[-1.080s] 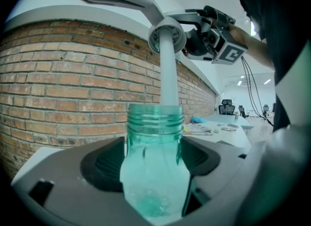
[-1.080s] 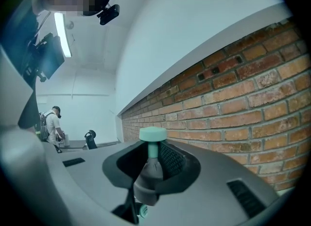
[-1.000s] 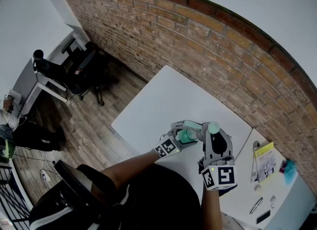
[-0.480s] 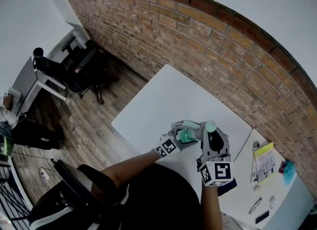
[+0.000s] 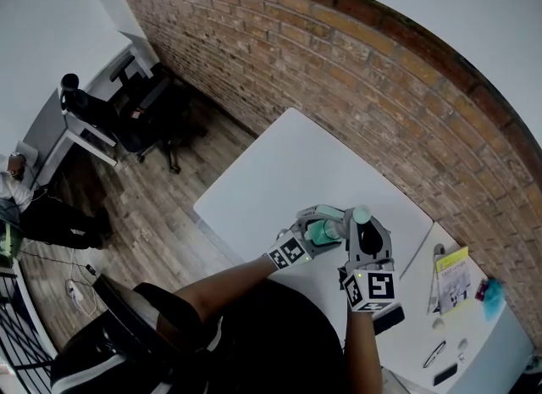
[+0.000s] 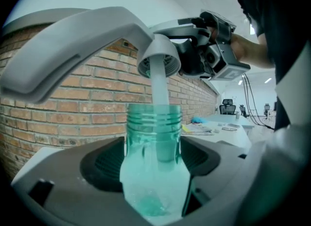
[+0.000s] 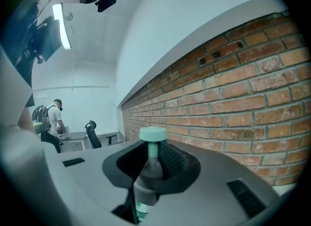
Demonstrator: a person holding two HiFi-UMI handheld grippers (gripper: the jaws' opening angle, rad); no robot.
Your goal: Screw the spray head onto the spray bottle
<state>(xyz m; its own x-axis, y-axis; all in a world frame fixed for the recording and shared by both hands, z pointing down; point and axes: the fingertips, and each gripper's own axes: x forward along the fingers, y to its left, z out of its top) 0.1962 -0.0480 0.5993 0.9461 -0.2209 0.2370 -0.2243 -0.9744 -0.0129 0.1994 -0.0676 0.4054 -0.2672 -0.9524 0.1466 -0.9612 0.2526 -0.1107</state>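
The left tongs [image 6: 154,169] pinch the spray bottle [image 6: 154,123] by its clear green body, one pad pressed to each side. The bottle stands upright with its threaded neck open at 12 o'clock. The right tongs [image 7: 153,164] are nearly pressed together and pinch the spray head [image 7: 152,134] just under its pale teal top. In the left gripper view the spray head hangs at 12 o'clock from the bottle. Its grey collar [image 6: 158,60] is clear of the neck rim and not touching it, while the pale dip tube [image 6: 158,86] runs straight down through the opening into the bottle. In the right gripper view the threads of the neck show just below the collar, at 6 o'clock. From the head view both tongs sit toward 5 o'clock of the frame, the right tongs just at 3 o'clock of the left ones. They are over the near edge of a white surface [image 5: 288,172], and whether the bottle's base touches it cannot be made out. A brick wall [image 5: 381,87] runs behind the surface from 11 o'clock round to 3 o'clock. A second surface [image 5: 487,346] at 4 o'clock carries a yellow booklet [image 5: 454,275] and a few small items too small to tell. Dark office chairs [image 5: 144,108] stand at 10 o'clock on a wooden floor, and a person [image 7: 53,120] stands far off by a desk.
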